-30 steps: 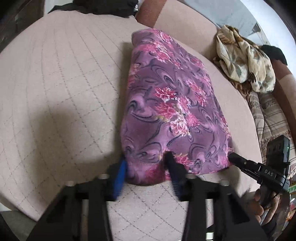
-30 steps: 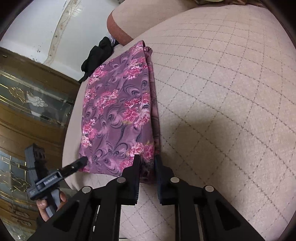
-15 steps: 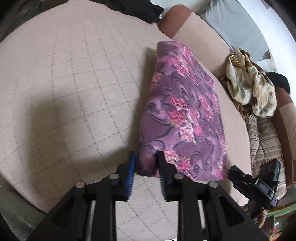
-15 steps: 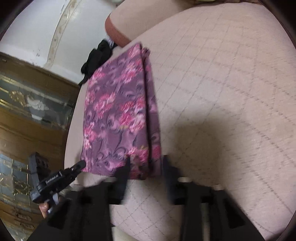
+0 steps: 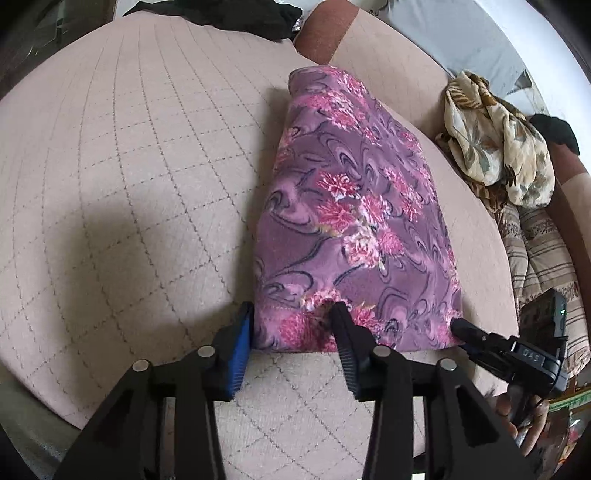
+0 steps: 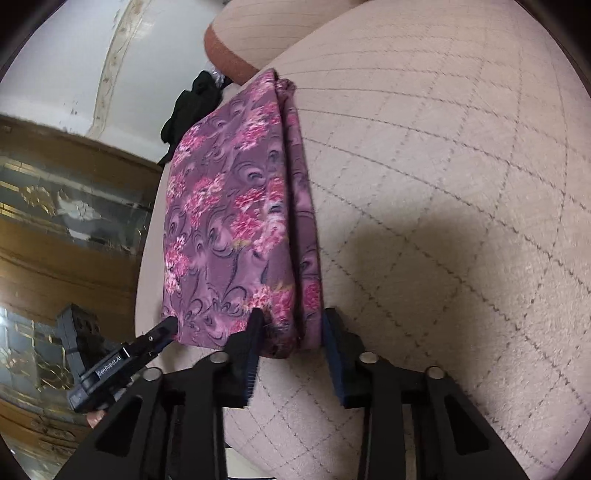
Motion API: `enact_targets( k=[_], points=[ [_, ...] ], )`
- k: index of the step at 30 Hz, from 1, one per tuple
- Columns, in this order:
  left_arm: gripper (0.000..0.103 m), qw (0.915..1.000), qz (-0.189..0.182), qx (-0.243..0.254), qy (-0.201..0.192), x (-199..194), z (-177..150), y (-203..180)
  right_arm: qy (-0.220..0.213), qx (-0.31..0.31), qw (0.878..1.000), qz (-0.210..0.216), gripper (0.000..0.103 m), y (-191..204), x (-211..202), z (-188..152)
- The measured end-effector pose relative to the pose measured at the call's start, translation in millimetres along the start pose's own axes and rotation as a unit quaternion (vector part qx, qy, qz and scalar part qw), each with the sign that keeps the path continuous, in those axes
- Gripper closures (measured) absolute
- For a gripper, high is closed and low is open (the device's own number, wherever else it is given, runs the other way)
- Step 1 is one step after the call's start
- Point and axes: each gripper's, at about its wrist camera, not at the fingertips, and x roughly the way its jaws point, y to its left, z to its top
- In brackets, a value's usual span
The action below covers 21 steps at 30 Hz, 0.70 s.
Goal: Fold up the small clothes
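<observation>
A purple garment with pink flowers lies folded into a long strip on the beige quilted cushion. My left gripper is open, its fingers on either side of the near left corner of the garment. In the right wrist view the same garment lies along the cushion's left edge. My right gripper is open around its near right corner, where the folded layers stack. Each gripper shows at the edge of the other's view.
A crumpled cream floral cloth and a striped fabric lie to the right of the cushion. A black garment lies at the cushion's far end. A wooden cabinet with glass stands to the left.
Both grippers have opened: each was pinched on a near corner of the garment half a second to a second ago, and the jaws now stand wide around the cloth lying on the cushion.
</observation>
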Motion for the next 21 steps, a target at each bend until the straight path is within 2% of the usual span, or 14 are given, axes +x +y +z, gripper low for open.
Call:
enact_targets(
  k=[1,5,11,21],
  points=[
    [0.071,1.0000,-0.001,-0.004,0.001,0,0,1,0.000,0.006,1.000,0.003,0.081,-2,0,1],
    [0.085,1.0000,0.001,0.000,-0.007,-3,-1,0,0.000,0.017,1.000,0.013,0.084,-6,0,0],
    [0.085,1.0000,-0.001,-0.008,-0.002,-2,2,2,0.004,0.022,1.000,0.017,0.086,-5,-2,0],
    [0.084,0.9991,-0.016,-0.037,0.013,3,8,10,0.021,0.076,0.995,0.058,0.082,-19,6,7]
  ],
)
